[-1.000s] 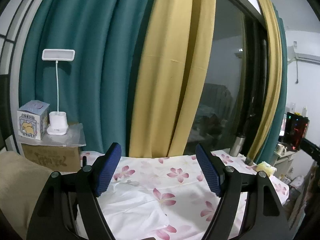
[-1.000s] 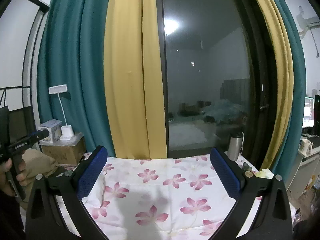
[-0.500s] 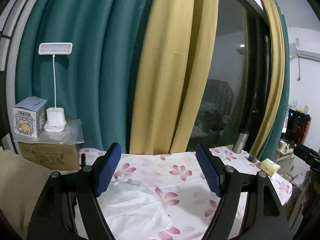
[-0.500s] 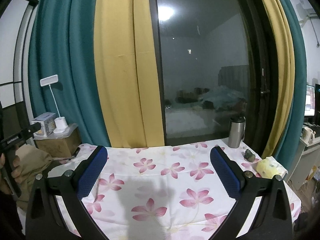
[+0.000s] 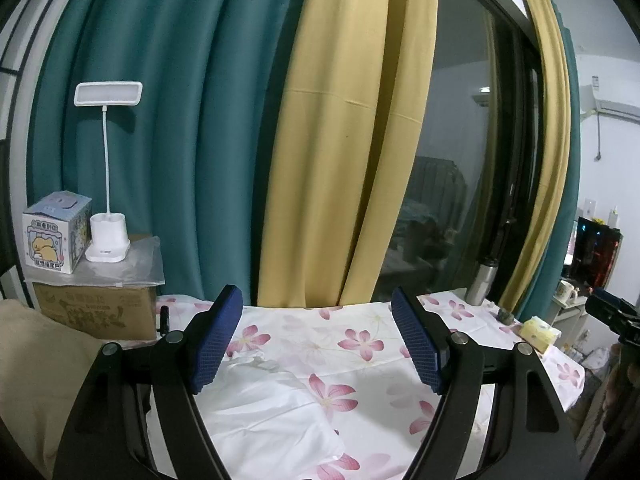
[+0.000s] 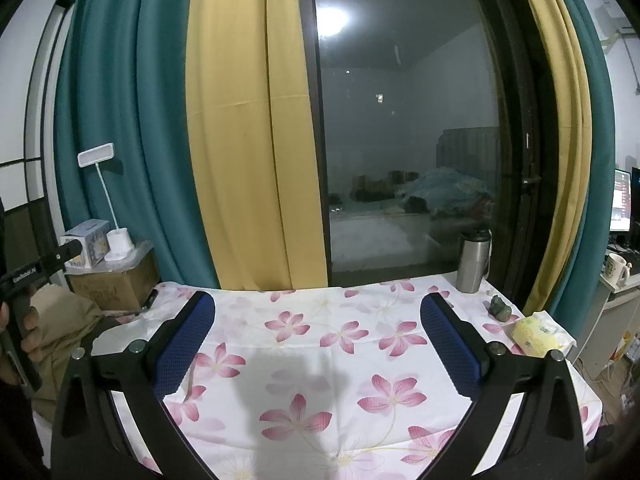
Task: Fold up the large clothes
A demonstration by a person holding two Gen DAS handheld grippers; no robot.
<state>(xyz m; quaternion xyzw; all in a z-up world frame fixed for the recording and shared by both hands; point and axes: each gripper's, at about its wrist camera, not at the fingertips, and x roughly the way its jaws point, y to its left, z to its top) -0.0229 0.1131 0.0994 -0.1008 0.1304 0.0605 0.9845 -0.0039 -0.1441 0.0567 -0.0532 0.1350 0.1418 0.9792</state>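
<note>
Grippers, left and right, both apart, empty, above floral table; white garment near left edge.

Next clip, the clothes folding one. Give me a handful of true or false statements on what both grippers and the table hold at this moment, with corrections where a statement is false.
1. The left gripper is open and holds nothing. True.
2. The right gripper is shut on the white garment. False: it is open and empty, above the flowered tablecloth.
3. A white garment lies on the tablecloth below the left gripper. True.
4. The steel tumbler lies tipped over in the middle of the table. False: it stands upright at the far right corner, by the window.
5. The white desk lamp stands on a cardboard box beside a small printed carton. True.
</note>
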